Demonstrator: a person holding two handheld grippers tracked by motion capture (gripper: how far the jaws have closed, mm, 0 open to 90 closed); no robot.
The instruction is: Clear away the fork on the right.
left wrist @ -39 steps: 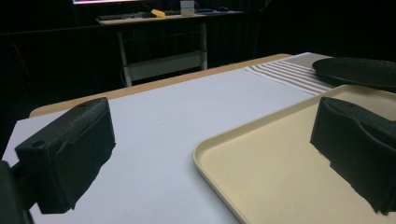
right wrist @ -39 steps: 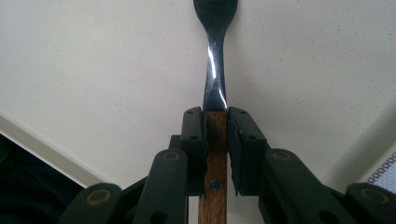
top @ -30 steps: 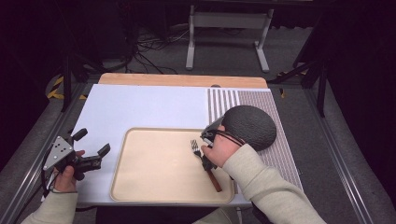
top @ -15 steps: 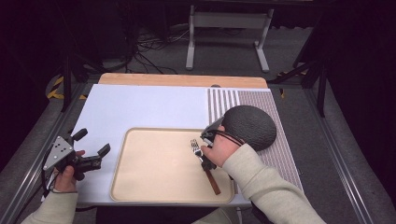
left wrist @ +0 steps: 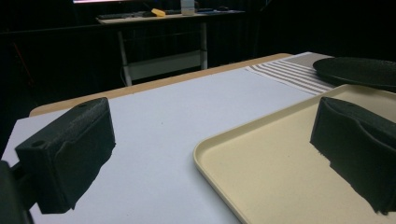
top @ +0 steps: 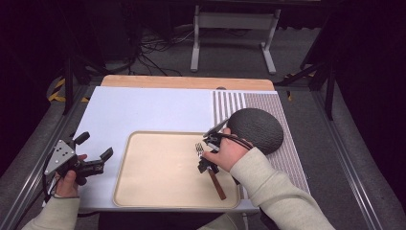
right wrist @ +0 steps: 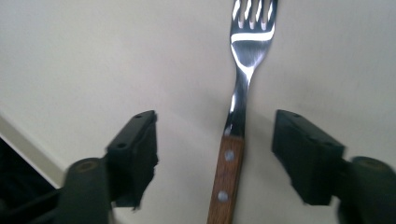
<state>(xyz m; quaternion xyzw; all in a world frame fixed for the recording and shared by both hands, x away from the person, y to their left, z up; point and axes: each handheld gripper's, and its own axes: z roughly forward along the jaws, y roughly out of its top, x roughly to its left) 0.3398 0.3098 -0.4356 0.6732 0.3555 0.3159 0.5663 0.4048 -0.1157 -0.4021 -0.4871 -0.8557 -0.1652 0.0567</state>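
We see fork [right wrist: 243,93]: silver head, brown wooden handle with pale rivets | tray [top: 158,187]: cream | far-right plate [top: 261,127]: dark grey, speckled | mat [top: 153,110]: white, right part brown-and-white striped | worktop [top: 186,82]: light wood | our jaws: black

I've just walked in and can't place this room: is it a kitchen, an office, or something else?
Probably a lab or studio set up for recording table work, not a kitchen. A person holds the left gripper and right gripper over a staged tray and fork; beyond, dark surroundings, floor cables and a bare desk frame.
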